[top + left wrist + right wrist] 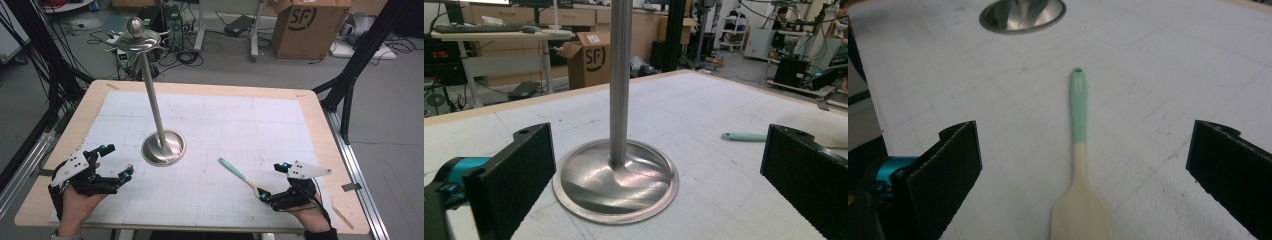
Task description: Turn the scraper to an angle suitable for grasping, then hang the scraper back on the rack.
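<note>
Nearest the person, the right claw (pixel 272 181) sits with its jaws spread wide and nothing pinched, its pads well apart on either side of the spatula (pixel 1079 165). The spatula lies flat on the white mat (pixel 225 125) of the tabletop (pixel 320 125), cream blade towards the claw and mint-green handle pointing away (towards the stand). The left claw (pixel 117 162) is likewise spread and holds nothing, aimed at the metal stand (pixel 619 170). Farther off, that stand's round base rests on the mat, and its thin pole rises to a top dish with a knob.
</note>
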Tool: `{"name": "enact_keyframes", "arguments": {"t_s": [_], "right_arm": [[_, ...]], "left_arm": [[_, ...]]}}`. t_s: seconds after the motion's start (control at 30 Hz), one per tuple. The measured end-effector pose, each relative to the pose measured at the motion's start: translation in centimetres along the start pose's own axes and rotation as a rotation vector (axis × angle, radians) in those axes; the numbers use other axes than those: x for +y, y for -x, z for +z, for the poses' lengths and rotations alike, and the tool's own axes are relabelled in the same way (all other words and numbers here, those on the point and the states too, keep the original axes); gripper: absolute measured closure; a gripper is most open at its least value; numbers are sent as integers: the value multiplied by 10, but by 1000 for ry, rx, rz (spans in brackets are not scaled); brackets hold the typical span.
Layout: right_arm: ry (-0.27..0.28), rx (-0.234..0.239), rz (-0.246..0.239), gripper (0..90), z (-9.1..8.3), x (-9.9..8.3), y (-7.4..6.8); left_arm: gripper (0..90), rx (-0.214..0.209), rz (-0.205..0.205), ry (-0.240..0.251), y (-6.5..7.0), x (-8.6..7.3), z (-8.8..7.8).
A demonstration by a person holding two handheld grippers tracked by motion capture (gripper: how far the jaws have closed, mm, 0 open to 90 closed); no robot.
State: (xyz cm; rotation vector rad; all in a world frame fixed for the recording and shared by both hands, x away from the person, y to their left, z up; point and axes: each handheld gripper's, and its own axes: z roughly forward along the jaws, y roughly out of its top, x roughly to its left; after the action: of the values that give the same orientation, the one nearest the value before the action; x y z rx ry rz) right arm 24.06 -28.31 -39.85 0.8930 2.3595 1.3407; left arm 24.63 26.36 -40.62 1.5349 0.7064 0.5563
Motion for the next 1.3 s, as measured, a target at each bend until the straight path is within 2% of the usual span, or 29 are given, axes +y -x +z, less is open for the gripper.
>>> {"name": "enact_keyframes", "arguments": {"t_s": [0.23, 0.4, 0.47, 0.53, 0.73, 0.8, 0.83, 1.0, 1.2, 1.3], "right_arm": [[-139, 28, -24, 42, 19, 15, 5], [-271, 27, -19, 64, 37, 25, 9], [-321, 25, -31, 78, 45, 28, 9], [-378, 22, -42, 163, 51, 32, 9], [-518, 17, -62, 283, 65, 36, 5], [-585, 7, -67, 360, 71, 37, 3], [-585, 7, -67, 360, 71, 37, 3], [-652, -1, -63, 458, 81, 36, 5], [-685, -9, -62, 542, 87, 39, 5], [-724, -17, -79, 579, 92, 43, 2]], "left_arm": [[17, 1, 1, -4, -1, 0, -1], [17, 0, 2, -1, -1, 0, -2], [17, 2, -3, 0, -1, 0, -2], [17, 3, -3, -1, -2, 0, -3], [17, 6, -7, 7, -3, 0, -5], [17, 6, -6, 4, -3, 0, -6], [17, 7, -8, 4, -3, 0, -6], [17, 5, -8, 5, -3, 0, -5], [17, 2, -11, 2, -4, -1, -2], [17, -3, -9, -2, -3, -1, 0]]}}
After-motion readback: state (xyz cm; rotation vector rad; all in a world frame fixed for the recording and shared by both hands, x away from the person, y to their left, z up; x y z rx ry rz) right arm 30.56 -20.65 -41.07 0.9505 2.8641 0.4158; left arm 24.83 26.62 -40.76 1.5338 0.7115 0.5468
